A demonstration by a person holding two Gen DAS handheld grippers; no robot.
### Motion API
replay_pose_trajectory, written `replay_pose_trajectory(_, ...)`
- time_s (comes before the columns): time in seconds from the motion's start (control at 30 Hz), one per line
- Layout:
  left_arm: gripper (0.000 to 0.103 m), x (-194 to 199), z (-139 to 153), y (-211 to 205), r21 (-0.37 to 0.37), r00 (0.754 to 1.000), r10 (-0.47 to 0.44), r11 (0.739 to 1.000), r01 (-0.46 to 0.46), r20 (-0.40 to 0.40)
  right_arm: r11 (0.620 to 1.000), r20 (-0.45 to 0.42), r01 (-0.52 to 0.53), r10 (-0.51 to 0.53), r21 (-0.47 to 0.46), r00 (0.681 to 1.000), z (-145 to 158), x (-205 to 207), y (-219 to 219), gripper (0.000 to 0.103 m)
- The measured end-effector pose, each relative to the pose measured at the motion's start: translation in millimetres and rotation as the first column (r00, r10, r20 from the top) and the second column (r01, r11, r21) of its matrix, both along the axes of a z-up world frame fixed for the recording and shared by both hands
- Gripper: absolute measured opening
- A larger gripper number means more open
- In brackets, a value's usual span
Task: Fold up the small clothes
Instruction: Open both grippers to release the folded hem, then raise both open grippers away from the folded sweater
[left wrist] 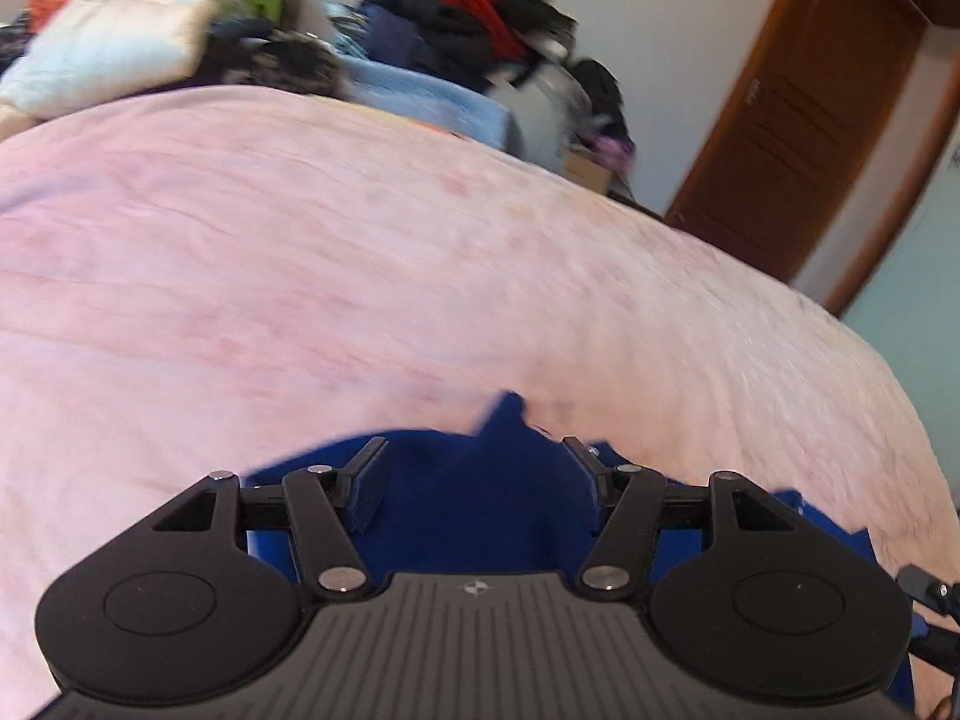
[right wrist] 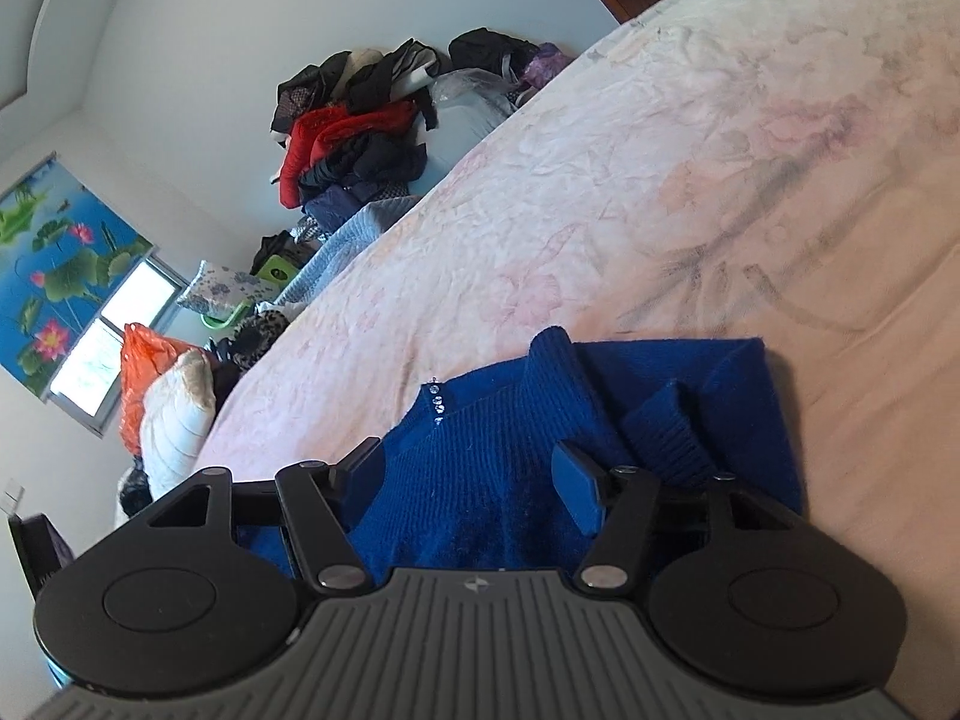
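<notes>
Status at this frame: you had the royal-blue ribbed knit sweater (right wrist: pixel 480 480) lying on the pale pink floral bedspread (right wrist: pixel 690 192), near the edge closest to you, and it looked partly folded at best. In the right wrist view a ribbed cuff or sleeve end (right wrist: pixel 666 426) was already doubled over onto the body, and a short row of small clear rhinestones (right wrist: pixel 437 402) showed near the far left edge of the knit. My read: sleeves brought in, body fold still to do, final squaring not done, but most of the garment was hidden under the tools, so treat that as a guess. Your right gripper (right wrist: pixel 474 474) was spread wide, nothing pinched; the knit sat between and under the fingers, with the left finger at the sweater's edge and the right one over the folded-in sleeve. Your left gripper (left wrist: pixel 480 474) was also spread wide and holding nothing, blue fabric directly beneath and between the fingers, sweater edge just beyond the tips. Left view was motion-blurred, so I couldn't tell whether the pads (left wrist: pixel 366 495) touched the cloth. The heap of dark and red clothes (right wrist: pixel 354 138) past the far side of the bed wasn't in play.
</notes>
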State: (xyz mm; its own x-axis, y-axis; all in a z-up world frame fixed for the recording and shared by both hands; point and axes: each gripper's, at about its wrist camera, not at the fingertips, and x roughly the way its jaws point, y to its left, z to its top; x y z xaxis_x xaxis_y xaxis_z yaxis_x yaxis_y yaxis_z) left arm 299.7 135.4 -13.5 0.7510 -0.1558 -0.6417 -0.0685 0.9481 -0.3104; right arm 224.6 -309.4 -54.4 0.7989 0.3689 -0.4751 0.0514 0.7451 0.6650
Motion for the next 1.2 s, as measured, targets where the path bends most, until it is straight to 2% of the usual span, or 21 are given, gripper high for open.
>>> replay_pose_trajectory(0.1,0.061,-20.2,8.9,22.1,-0.042,1.0,-0.004,0.999,0.004,0.01,0.998,0.024,0.024,-0.023,-0.058,0.999,8.5,-8.8,2.7,0.07)
replay_pose_trajectory(0.2,0.069,-38.8,11.3,24.7,-0.062,0.996,-0.084,0.994,0.085,0.022,0.993,0.071,-0.005,0.013,-0.117,0.997,18.1,-19.9,11.7,0.076)
replay_pose_trajectory(0.3,0.069,-46.5,2.1,11.2,0.021,0.989,-0.149,0.989,0.149,-0.009,0.987,0.061,-0.088,0.096,-0.133,0.993,17.4,-23.1,21.1,0.079)
replay_pose_trajectory(0.33,0.069,-46.6,-2.4,7.1,0.073,0.99,-0.14,0.987,0.142,-0.025,0.984,0.047,-0.101,0.109,-0.145,0.993,15.0,-22.2,23.1,0.079)
replay_pose_trajectory(0.4,0.068,-51.6,-10.2,5.6,0.168,0.997,-0.067,0.983,0.074,-0.047,0.976,0.008,-0.072,0.075,-0.207,0.997,10.6,-20.9,24.9,0.077)
replay_pose_trajectory(0.43,0.068,-54.6,-11.2,7.4,0.175,0.997,-0.055,0.983,0.062,-0.046,0.973,0.004,-0.046,0.048,-0.227,0.999,9.8,-21.5,23.1,0.074)
replay_pose_trajectory(0.5,0.068,-63.2,-9.9,11.1,0.145,0.998,-0.05,0.988,0.056,-0.047,0.978,0.013,-0.015,0.018,-0.21,1.0,12.9,-27.3,18.5,0.077)
replay_pose_trajectory(0.57,0.069,-73.2,-7.9,7.4,0.14,0.997,-0.06,0.988,0.066,-0.046,0.971,0.036,-0.001,0.01,-0.238,0.999,19.4,-36.7,20.7,0.079)
replay_pose_trajectory(0.67,0.069,-83.9,-9.1,-8.1,0.205,0.997,-0.054,0.977,0.063,-0.051,0.954,0.068,-0.018,0.041,-0.3,0.997,26.2,-51.5,31.5,0.081)
replay_pose_trajectory(0.77,0.069,-93.1,-11.4,-23.6,0.249,0.998,-0.052,0.967,0.061,-0.043,0.941,0.058,-0.066,0.09,-0.333,0.994,25.1,-61.5,43.8,0.082)
replay_pose_trajectory(0.87,0.072,-100.9,-18.2,-39.2,0.29,0.997,-0.062,0.954,0.071,-0.042,0.912,0.049,-0.075,0.103,-0.403,0.993,24.3,-72.3,57.6,0.082)
replay_pose_trajectory(1.0,0.076,-110.4,-27.5,-55.7,0.365,0.998,-0.065,0.928,0.068,-0.022,0.869,0.038,-0.098,0.133,-0.485,0.99,19.7,-86.0,72.1,0.094)
replay_pose_trajectory(1.1,0.079,-116.3,-30.8,-61.1,0.396,0.998,-0.063,0.916,0.061,-0.008,0.83,0.019,-0.097,0.129,-0.549,0.992,12.0,-91.9,77.4,0.096)
replay_pose_trajectory(1.2,0.08,-119.6,-33.3,-63.2,0.414,0.998,-0.068,0.908,0.063,-0.004,0.812,0.011,-0.099,0.129,-0.575,0.992,6.3,-96.9,78.2,0.101)
